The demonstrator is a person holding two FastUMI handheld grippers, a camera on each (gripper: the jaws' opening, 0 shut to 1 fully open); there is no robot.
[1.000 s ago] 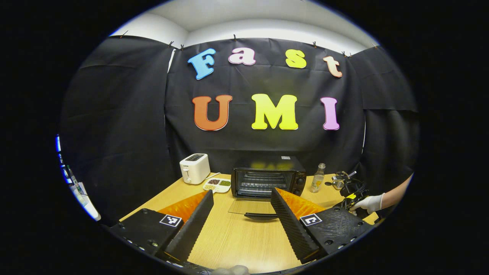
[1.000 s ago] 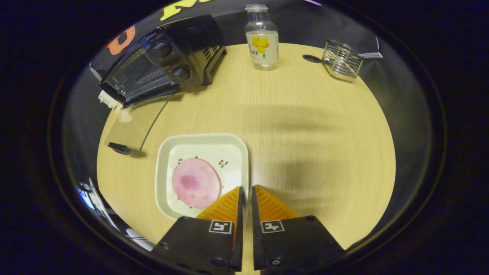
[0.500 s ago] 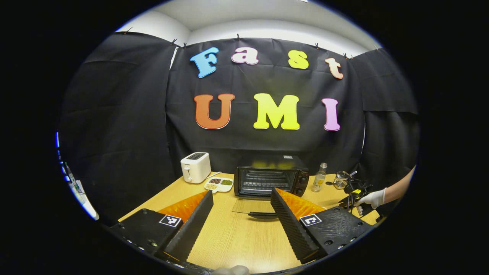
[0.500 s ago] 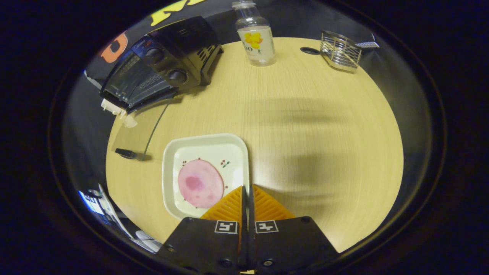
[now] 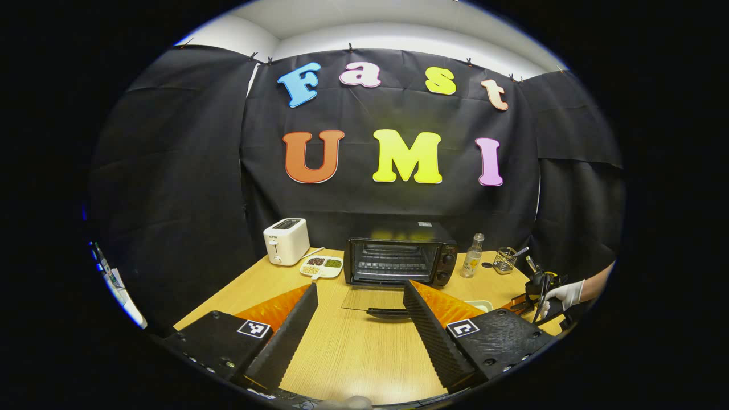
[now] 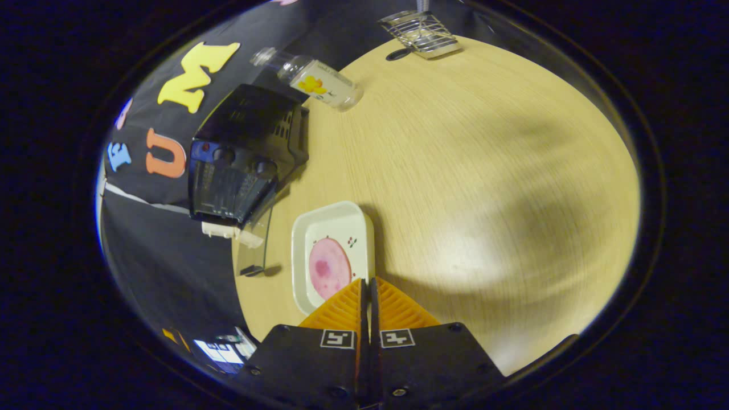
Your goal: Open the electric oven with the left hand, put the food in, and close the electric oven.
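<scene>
Writing on the bottle label and the oven is too small to make out. Left gripper hovers at the bottom of its view, jaws wide, the oven mid-frame with its door folded down. Right gripper has its jaws closed on the plate rim; the ham slice lies on it. Since a second ago the right view has swung, and the oven now sits at upper left.

The left gripper sits at the bottom of the left gripper view, fingers spread wide apart. At that view's right edge, a gloved hand holds the right gripper, whose fingers are pressed together at bottom centre.
</scene>
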